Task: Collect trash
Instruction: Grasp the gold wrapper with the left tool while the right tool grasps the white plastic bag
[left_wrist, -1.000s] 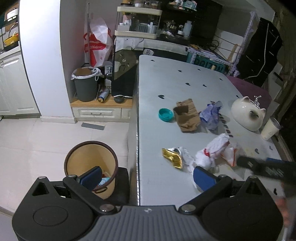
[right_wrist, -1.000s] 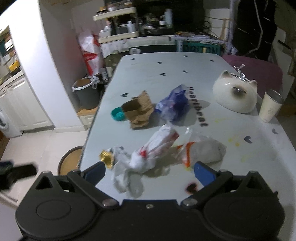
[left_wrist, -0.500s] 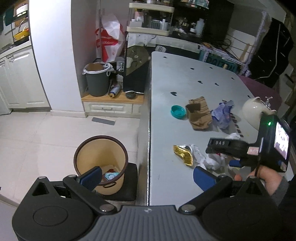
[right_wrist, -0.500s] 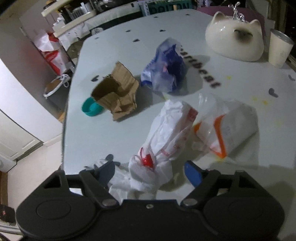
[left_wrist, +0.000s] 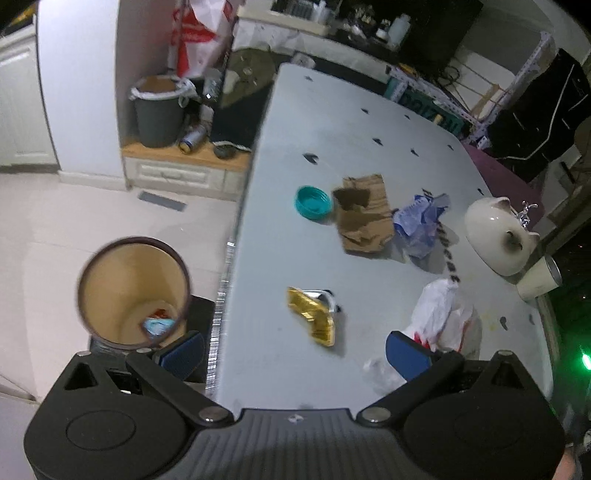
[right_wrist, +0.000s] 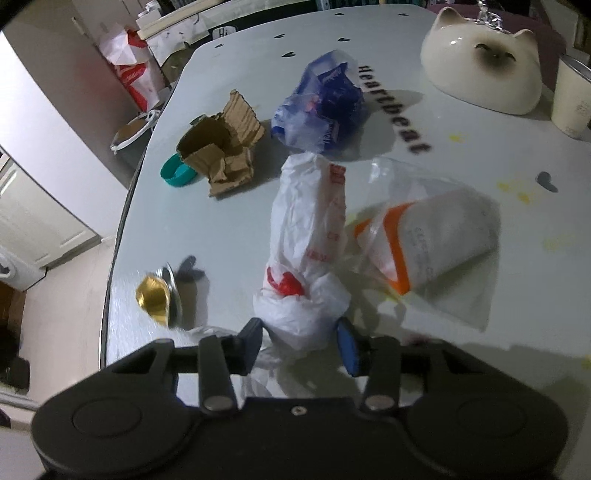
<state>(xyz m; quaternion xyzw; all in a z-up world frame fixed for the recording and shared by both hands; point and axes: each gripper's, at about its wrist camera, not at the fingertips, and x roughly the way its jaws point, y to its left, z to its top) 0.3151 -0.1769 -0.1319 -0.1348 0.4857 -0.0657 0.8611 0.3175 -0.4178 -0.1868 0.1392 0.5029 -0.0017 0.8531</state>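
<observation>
While the left gripper hangs with its blue pads spread wide and nothing between them, one pad over the floor side and the other over the desk, the right gripper sits low at the near edge of the desk with its two pads on either side of the bunched end of a white plastic bag with red print. The pads are drawn in near the bag's sides, but a narrow gap still shows at the right pad, so the bag is bracketed rather than pinched. Just right of the bag, touching it, lies a clear pouch with an orange band. To the left, near the desk edge, sits a crumpled gold foil wrapper. Farther back are a torn cardboard piece with a teal lid touching its left side, and a blue plastic bag beside the printed lettering on the desk. A white cat-shaped ceramic dish and a pale cup stand at the far right. In the left wrist view, a round bin with a dark rim stands on the floor just beside the desk, with some scraps at its bottom. A grey lined bin stands well apart by the wall.
</observation>
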